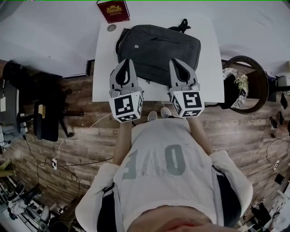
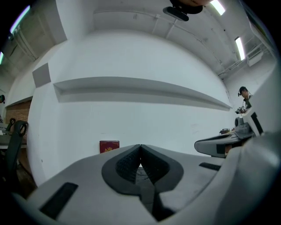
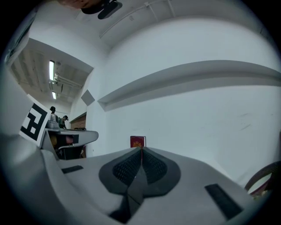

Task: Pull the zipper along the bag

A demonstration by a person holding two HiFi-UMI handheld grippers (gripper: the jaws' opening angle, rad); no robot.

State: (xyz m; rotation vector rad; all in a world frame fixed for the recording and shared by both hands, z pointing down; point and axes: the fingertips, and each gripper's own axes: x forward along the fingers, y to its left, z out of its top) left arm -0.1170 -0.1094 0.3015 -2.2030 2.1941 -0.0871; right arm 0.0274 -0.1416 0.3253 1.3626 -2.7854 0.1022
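A dark grey bag [image 1: 158,52] lies flat on the white table [image 1: 104,68], its black handle at the far right corner. No zipper pull can be made out. Both grippers are held side by side over the bag's near edge, pointing level at the white wall. My left gripper [image 1: 126,61] is shut with nothing between its pads [image 2: 140,147]. The right gripper [image 1: 174,61] is likewise shut and empty [image 3: 141,148]. Neither gripper view shows the bag. Each gripper shows at the edge of the other's view.
A red box [image 1: 113,11] stands at the table's far edge against the wall, also in the gripper views [image 2: 109,146] [image 3: 137,141]. A small round disc [image 1: 111,27] lies near it. A round wooden stool [image 1: 247,84] stands right of the table, a black chair [image 1: 45,120] left.
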